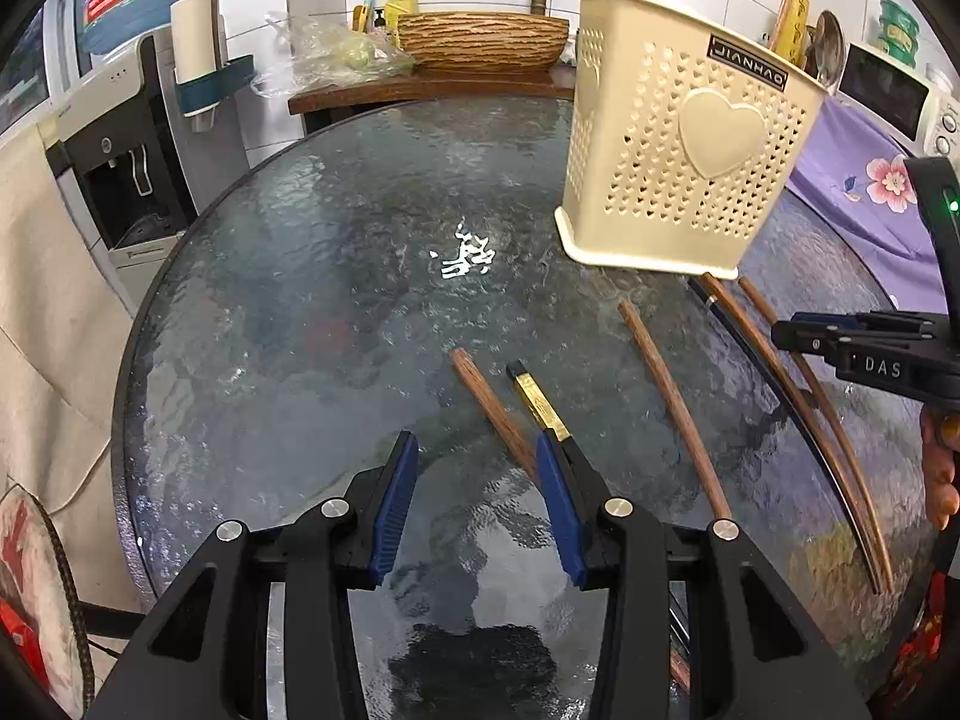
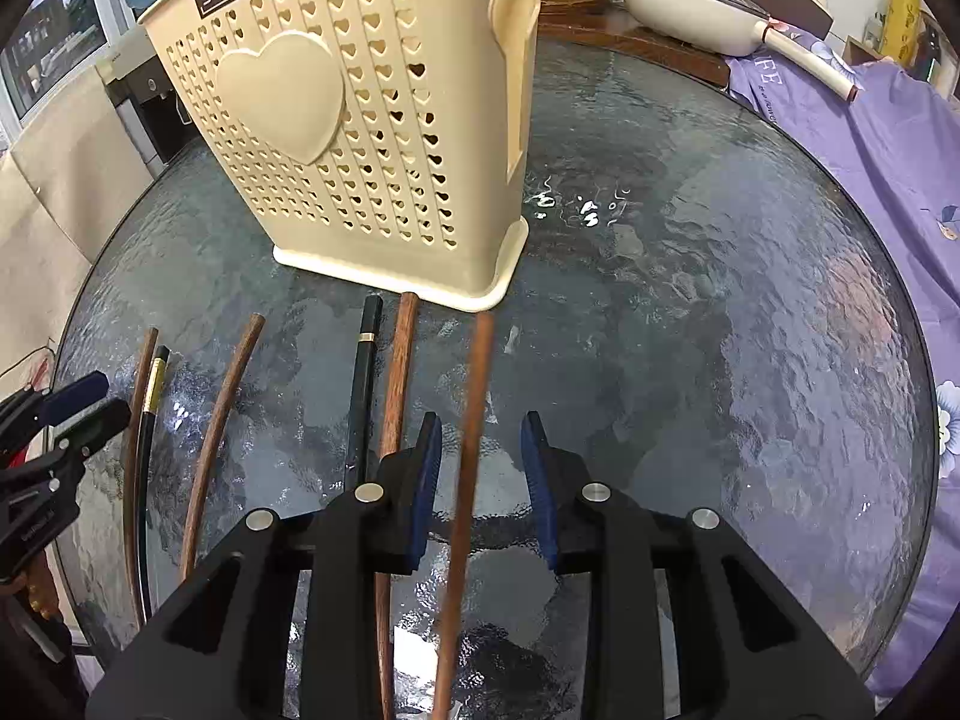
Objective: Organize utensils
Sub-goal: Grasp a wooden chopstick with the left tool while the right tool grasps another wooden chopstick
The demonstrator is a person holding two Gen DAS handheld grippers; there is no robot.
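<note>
A cream perforated utensil holder [image 1: 684, 138] with a heart stands on the round glass table [image 1: 336, 300]; it also shows in the right wrist view [image 2: 348, 120]. Several brown and black chopsticks lie in front of it. My left gripper [image 1: 474, 456] is open above the table, with a brown chopstick [image 1: 489, 405] and a black and gold chopstick [image 1: 537, 399] by its right finger. My right gripper [image 2: 480, 438] is open, its jaws on either side of a brown chopstick [image 2: 471, 420] that lies on the glass. A thicker brown chopstick [image 2: 399, 372] and a black one [image 2: 363, 384] lie just left.
A water dispenser [image 1: 120, 138] stands left of the table. A wooden basin [image 1: 480, 39] sits on a shelf behind. A purple flowered cloth [image 2: 870, 168] covers the surface to the right, with a cream pan [image 2: 690, 0] and a microwave [image 1: 894, 96].
</note>
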